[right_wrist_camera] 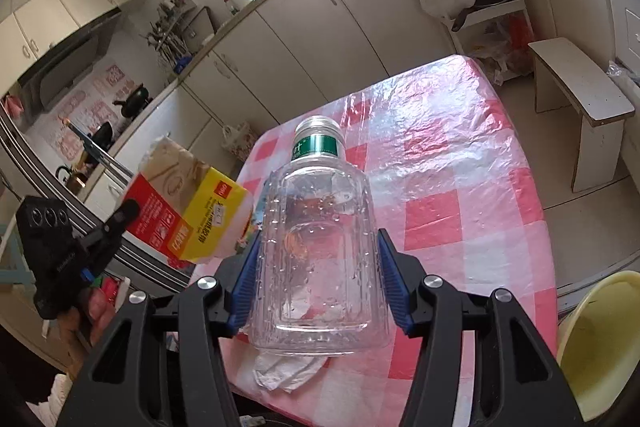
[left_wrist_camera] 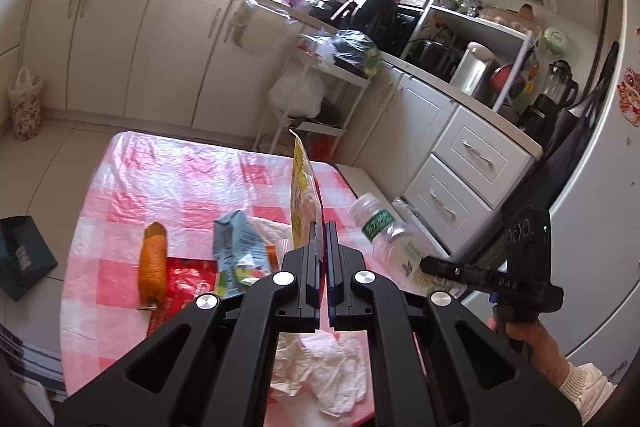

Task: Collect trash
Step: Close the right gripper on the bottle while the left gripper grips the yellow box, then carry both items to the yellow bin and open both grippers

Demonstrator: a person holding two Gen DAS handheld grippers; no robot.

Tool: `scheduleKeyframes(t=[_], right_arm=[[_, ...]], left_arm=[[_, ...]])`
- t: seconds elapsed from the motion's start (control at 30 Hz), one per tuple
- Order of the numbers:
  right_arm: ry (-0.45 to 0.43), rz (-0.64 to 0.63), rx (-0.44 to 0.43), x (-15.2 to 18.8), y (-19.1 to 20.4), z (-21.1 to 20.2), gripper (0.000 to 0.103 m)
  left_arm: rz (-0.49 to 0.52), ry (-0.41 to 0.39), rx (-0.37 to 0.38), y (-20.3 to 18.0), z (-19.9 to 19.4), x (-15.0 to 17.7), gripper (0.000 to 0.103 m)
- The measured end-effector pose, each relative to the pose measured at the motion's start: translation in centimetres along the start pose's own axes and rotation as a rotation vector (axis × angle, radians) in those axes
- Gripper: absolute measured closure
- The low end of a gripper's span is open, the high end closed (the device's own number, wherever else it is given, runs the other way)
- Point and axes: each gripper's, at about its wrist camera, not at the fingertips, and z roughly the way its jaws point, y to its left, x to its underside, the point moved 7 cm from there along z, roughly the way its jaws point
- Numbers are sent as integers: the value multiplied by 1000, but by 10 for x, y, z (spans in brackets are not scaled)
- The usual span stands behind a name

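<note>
Black left tool, blue-padded right tool, silver screws, seemingly white knitted cuff

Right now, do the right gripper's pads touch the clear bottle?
Touching. The right wrist view shows the right gripper with both blue pads pressed against the clear bottle, lifted off the table.

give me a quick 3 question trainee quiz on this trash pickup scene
1. True or false: the right hand-held gripper holds a clear plastic bottle.
2. What does the left hand-held gripper pinch? A) orange peel B) yellow and red packet C) tissue
3. What still lies on the checked tablecloth beside the red wrapper?

Key: 1 true; 2 B, the yellow and red packet; 3 the orange peel.
</note>
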Motion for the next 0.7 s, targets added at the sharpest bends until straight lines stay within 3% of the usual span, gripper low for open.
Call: scheduleKeyframes(t=[0.23,0.5,0.7], right_arm=[[-65,-22,86,-2,-24,-61,49],[-79,100,255,36,-119,-119,48],[-58,224,347,71,-189,-136,48]], left_arm=[[78,46,109,-76,15,5,100],[195,178,287,-205,73,28,100],[261,339,382,-288,139,65,100]])
